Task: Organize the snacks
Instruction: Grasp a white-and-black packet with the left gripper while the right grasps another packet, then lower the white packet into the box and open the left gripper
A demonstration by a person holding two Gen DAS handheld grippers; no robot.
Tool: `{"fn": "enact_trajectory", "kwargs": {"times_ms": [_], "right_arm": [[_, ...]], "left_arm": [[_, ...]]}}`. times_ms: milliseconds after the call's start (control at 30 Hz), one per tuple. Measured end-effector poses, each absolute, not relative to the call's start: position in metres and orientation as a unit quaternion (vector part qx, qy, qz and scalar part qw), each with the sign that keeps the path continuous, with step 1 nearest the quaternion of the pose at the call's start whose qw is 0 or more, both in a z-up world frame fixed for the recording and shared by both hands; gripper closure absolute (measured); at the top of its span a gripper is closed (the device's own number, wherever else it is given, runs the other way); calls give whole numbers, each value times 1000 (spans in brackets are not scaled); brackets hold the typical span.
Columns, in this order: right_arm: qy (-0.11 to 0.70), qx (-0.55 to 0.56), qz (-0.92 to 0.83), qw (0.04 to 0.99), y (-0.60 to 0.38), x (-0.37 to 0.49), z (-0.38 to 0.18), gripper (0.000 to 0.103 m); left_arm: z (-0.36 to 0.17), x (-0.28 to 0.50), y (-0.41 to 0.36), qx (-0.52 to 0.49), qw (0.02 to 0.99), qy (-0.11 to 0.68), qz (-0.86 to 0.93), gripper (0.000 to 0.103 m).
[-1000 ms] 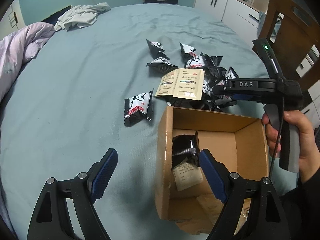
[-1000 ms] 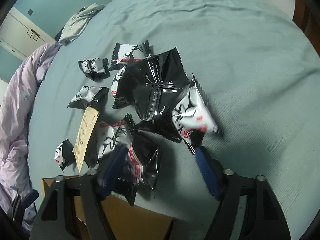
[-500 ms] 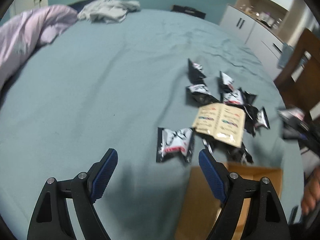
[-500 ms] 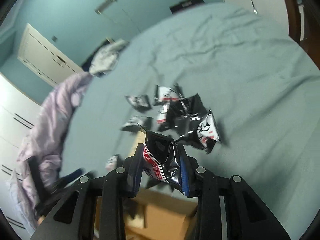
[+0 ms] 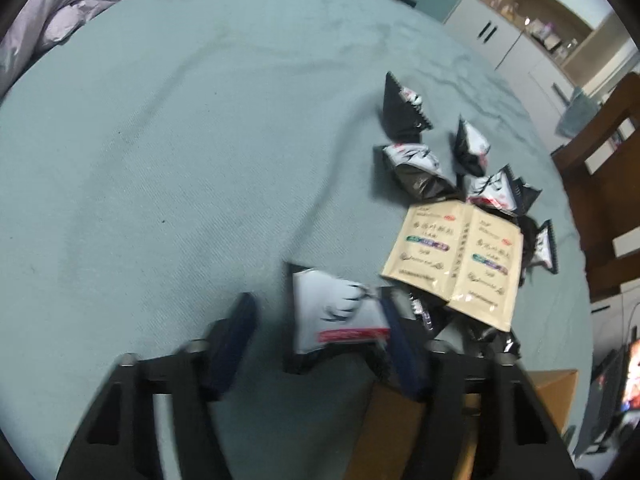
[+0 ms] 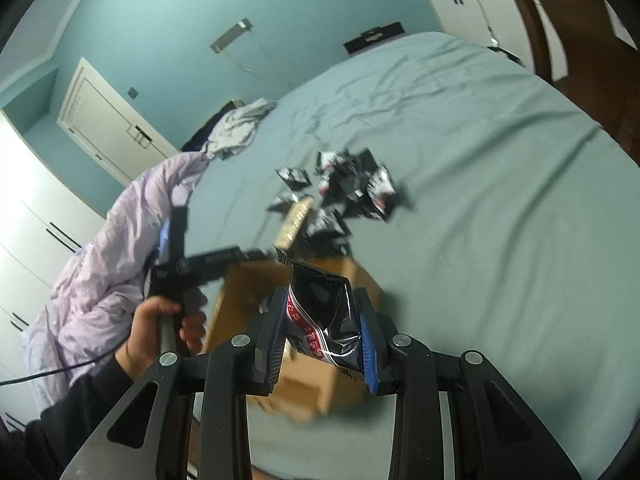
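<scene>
Right wrist view: your right gripper (image 6: 324,334) pinches a packet (image 6: 322,312) above the box (image 6: 240,292); your left gripper (image 5: 316,340), jaws just closing, straddles another packet (image 5: 336,316), contact unclear. A pile (image 5: 468,184) remains on the bed (image 5: 180,140).

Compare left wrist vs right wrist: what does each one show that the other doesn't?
Left wrist only: the left gripper, jaws just been closing around a white-faced snack packet, one pad at its edge and the other apart from it; legible print on the beige sachet; a wooden chair.

Right wrist only: the right gripper shut on a black snack packet above the cardboard box; a hand on the other gripper's handle.

Both: bed sheet, the loose packet pile, purple duvet.
</scene>
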State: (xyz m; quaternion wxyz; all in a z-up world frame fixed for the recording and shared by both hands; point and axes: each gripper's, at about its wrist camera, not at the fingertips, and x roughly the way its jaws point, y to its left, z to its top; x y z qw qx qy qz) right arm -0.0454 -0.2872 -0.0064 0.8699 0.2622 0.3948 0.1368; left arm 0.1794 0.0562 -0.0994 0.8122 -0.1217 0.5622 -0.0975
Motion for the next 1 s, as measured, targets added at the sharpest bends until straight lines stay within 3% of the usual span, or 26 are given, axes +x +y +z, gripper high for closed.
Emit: {"fn": "enact_trajectory", "kwargs": {"times_ms": [67,267,700,1000], "right_arm": [[396,281,136,863,-289,-48,-5,73],[393,265,114,873,-278,-45,2,73],[382,248,124,882,-262,-44,5,73],[384,228,131,885,-254,-42,3,73]], "left_arm": [[-98,176,54,-128,812,560,-102,67],[-95,161,60,-138,814,556,-92,71],[12,88,74,-93,875,462,-113,71],[11,48,10,-39,854,491,-167,71]]}}
